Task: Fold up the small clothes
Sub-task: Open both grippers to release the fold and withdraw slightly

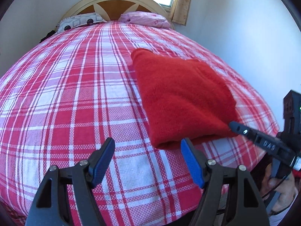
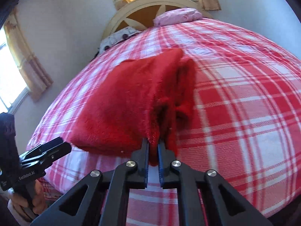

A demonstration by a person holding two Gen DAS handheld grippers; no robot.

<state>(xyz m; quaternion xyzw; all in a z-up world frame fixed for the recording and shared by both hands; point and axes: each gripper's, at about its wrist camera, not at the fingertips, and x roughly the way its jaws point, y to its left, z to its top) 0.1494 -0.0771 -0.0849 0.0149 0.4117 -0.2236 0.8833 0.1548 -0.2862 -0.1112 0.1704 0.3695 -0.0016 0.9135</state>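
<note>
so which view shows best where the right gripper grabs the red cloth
The right wrist view: the right gripper is shut on the red cloth at its near corner. The left wrist view shows only its tip at that corner, from the side.

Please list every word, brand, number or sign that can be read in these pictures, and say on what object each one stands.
"GenRobot.AI": white print on the body of the left gripper, seen in the right wrist view.
"DAS" or similar: raised letters on a finger of the right gripper, in the left wrist view; too blurred to be sure.
No other text is legible.

Black claw [image 2: 153, 146] frames, blue ribbed pads [image 1: 191, 163], silver screws, white lettering, perhaps "GenRobot.AI"
</note>
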